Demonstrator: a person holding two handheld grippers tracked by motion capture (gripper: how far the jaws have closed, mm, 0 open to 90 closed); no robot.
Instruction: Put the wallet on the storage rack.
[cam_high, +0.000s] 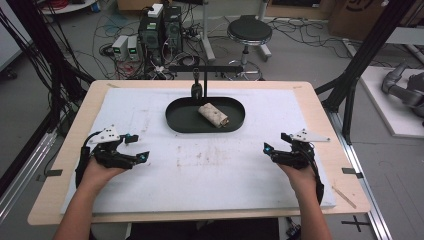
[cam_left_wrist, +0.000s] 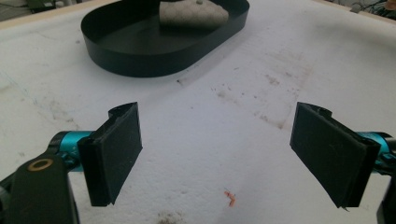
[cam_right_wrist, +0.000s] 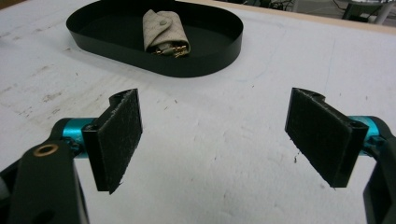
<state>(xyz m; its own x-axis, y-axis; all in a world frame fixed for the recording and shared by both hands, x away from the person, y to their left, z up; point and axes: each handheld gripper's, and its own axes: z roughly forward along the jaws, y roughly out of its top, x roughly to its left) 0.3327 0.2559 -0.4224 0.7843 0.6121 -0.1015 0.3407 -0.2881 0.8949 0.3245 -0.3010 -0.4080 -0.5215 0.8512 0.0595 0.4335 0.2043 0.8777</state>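
Beige rolled fabric pouch (cam_high: 213, 115) with a snap button and brass-coloured bits poking out of 1 end is the work item, but nothing touches it yet.

Near edge: both of the person's hands hold the tools low over the stained white foam mat (cam_high: 210, 170). Left gripper (cam_high: 142, 156) sits at the mat's left side, jaws wide apart, nothing between them. Right gripper (cam_high: 268, 148) mirrors it at the right side, jaws also spread wide and empty. Both point inward and forward.

Mid mat: bare except for brown stains and a small orange speck (cam_left_wrist: 229, 198) just ahead of the left gripper.

Far: black oval metal tray (cam_high: 182, 125) sits centred toward the mat's back edge. Pouch lies inside it, right of centre, angled, open end facing the near right. Behind the tray stands a small black clamp stand (cam_high: 197, 85).

Step, as I read it: start pose, approach not begun. Both grippers are well apart from the tray.

Next move likely needs 1 gripper forward over the tray wall, then down onto the pouch across its short axis. Right gripper view has the cleaner line on it.
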